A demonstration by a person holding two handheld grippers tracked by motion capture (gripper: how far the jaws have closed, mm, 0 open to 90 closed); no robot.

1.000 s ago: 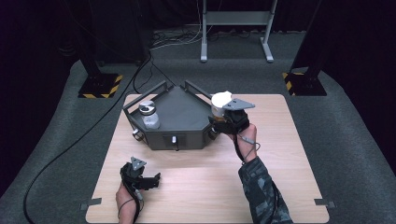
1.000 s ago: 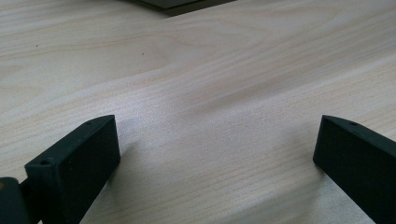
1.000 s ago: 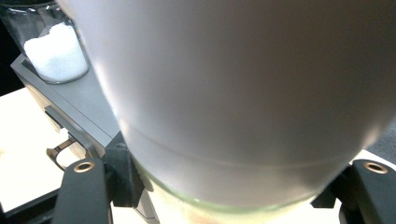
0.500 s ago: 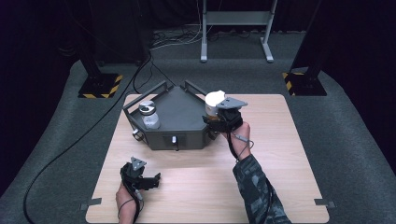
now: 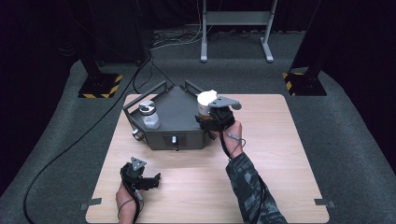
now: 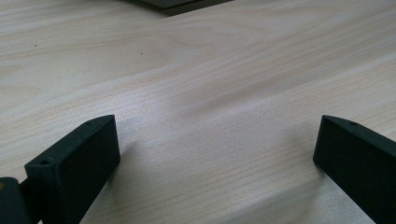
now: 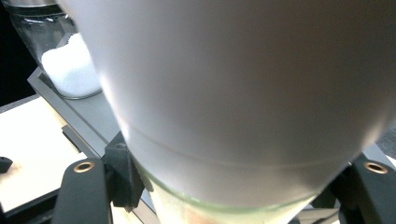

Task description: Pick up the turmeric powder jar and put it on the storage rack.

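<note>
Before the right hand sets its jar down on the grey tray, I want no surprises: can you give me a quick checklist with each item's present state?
1. Right gripper clamped on the white-lidded jar: ok, jaws either side of the glass.
2. Jar upright: ok.
3. Jar over the grey tray: ok, at its right edge.
4. Apart from the silver-lidded jar: ok, that one stands at the tray's left side.
5. Left gripper out of the way: ok, open over bare table.
6. Jar bottom touching the tray: cannot tell.
</note>
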